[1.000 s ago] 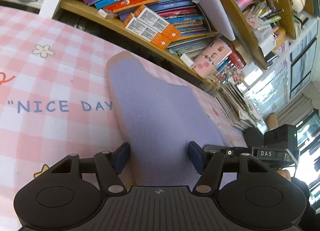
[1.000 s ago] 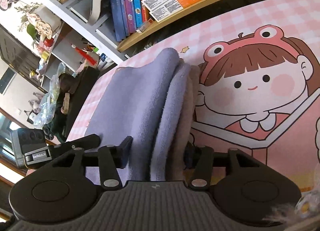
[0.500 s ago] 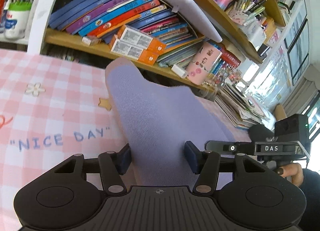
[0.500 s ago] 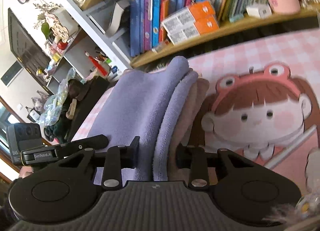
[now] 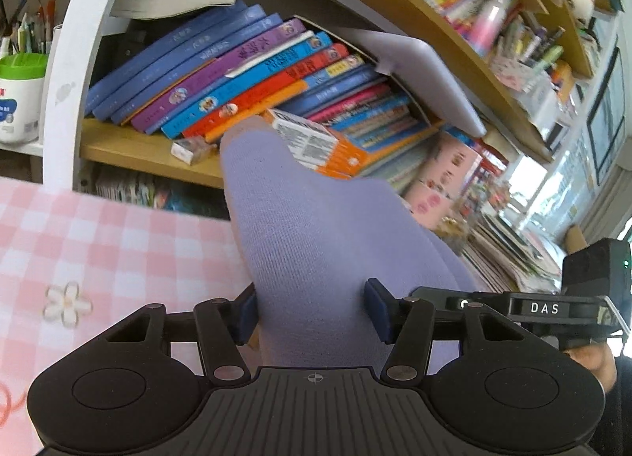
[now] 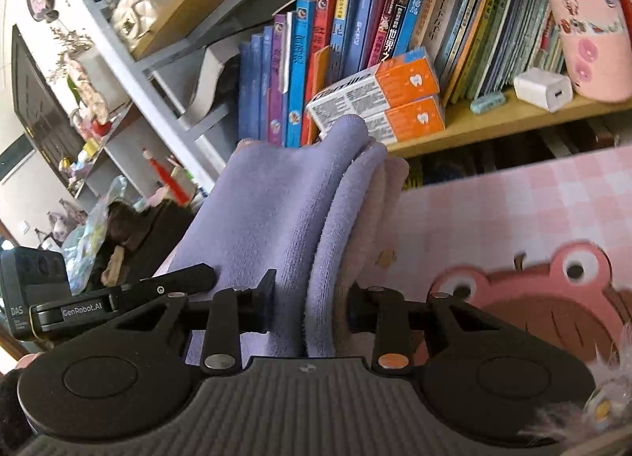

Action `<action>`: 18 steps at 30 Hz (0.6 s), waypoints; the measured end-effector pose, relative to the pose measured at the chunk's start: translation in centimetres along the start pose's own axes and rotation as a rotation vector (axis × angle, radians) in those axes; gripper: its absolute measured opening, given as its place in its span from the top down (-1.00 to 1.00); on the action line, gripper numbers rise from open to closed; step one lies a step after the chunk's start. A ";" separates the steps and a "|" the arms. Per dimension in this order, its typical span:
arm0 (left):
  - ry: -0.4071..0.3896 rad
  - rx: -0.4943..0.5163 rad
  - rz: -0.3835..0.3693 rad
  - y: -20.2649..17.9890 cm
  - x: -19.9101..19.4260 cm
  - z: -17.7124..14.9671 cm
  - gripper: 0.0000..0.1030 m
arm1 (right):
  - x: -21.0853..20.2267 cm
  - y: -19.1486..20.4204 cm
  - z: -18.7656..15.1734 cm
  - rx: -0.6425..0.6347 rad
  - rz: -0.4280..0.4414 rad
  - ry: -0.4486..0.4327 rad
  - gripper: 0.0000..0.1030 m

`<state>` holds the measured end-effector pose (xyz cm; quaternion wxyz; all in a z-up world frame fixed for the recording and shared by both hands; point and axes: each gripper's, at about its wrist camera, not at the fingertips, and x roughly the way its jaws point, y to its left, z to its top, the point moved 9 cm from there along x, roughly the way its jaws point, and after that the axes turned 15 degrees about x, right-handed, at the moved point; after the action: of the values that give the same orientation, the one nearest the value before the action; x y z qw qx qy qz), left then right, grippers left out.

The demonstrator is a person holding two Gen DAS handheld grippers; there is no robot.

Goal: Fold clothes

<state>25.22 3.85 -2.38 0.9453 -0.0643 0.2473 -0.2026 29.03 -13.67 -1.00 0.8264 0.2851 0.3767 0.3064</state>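
A folded lilac knit garment (image 5: 316, 243) with pale pink layers at one side hangs in the air between both grippers, its far end raised in front of the bookshelf. My left gripper (image 5: 312, 314) is shut on one end, its blue pads pressing the fabric from both sides. My right gripper (image 6: 312, 304) is shut on the other end of the lilac garment (image 6: 276, 211), pinching several stacked folds. Each wrist view shows the other gripper's body at its edge, held by a hand.
Below lies the pink checked tablecloth (image 5: 98, 243) with a cartoon frog-hat print (image 6: 553, 282). Close ahead is a wooden bookshelf (image 5: 150, 148) packed with upright books (image 6: 316, 61), orange boxes (image 6: 403, 100) and a white charger (image 6: 543, 89). Cluttered shelves stand to the sides.
Both grippers rose and moved toward the bookshelf, carrying the garment off the tablecloth. The right jaws narrowed onto the folds. The views tilted up, showing more shelf and less table.
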 end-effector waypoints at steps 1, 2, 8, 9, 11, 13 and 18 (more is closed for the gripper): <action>-0.001 -0.008 0.000 0.4 0.5 0.1 -0.07 | 0.5 -0.2 0.4 0.001 -0.004 -0.004 0.43; -0.001 -0.015 0.001 0.7 1.0 0.1 -0.07 | 1.0 -0.3 0.7 0.002 -0.009 -0.006 0.43; 0.006 -0.060 0.004 2.6 3.5 -0.3 -0.07 | 3.5 -1.7 1.9 0.017 -0.036 -0.010 0.43; 0.008 -0.067 0.004 2.9 3.9 -0.3 -0.07 | 3.8 -2.0 1.9 0.020 -0.041 -0.009 0.44; 0.022 -0.075 0.009 3.3 4.6 -0.7 -0.07 | 4.3 -2.5 1.9 0.034 -0.048 -0.005 0.44; 0.021 -0.090 0.007 3.7 4.8 -0.9 -0.07 | 4.5 -3.1 1.8 0.061 -0.044 -0.010 0.43; 0.021 -0.122 0.017 4.4 4.7 -1.1 -0.17 | 4.6 -3.9 1.5 0.122 -0.042 -0.023 0.30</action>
<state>29.93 5.87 -6.35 0.9388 -0.1174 0.2694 -0.1798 33.78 -13.25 -4.97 0.8180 0.3306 0.3912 0.2620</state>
